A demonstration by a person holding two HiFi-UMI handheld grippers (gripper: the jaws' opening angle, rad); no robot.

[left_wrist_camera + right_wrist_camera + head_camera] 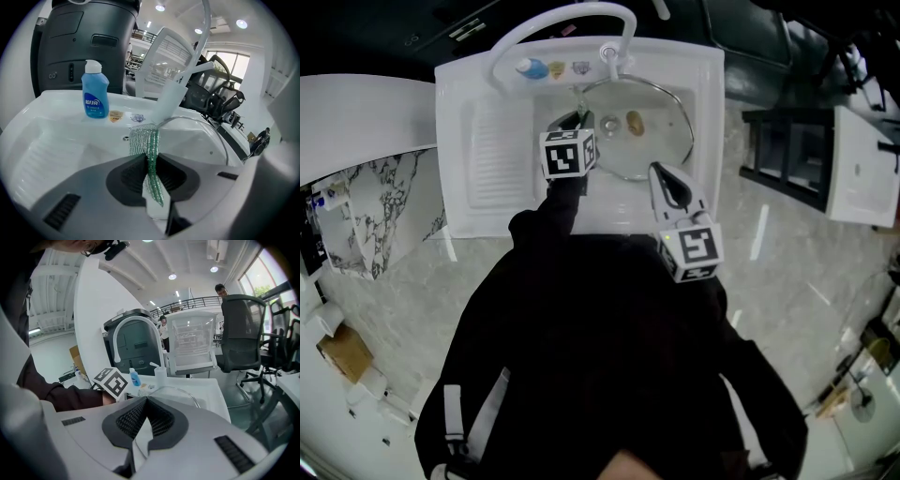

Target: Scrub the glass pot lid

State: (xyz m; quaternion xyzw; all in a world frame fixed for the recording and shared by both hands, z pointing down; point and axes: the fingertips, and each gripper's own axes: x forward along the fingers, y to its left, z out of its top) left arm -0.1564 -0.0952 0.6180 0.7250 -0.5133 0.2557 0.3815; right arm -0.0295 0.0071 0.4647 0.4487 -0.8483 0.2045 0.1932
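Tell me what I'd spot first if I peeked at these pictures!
The sparkly green mesh scrubber pinched in the left gripper jumps out, held over the white sink. In the basin sits a big round glass pot lid, and a bright blue bottle stands on the back ledge. The right gripper is shut and empty by the sink's front edge.

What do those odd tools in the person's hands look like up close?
They are two matching hand-held tools. The left gripper and the right gripper each have a pale grey plastic body that narrows to two jaws lined with dark, ribbed pads. Each carries a white cube printed with black square markers. No cables show. The person wears dark long sleeves.
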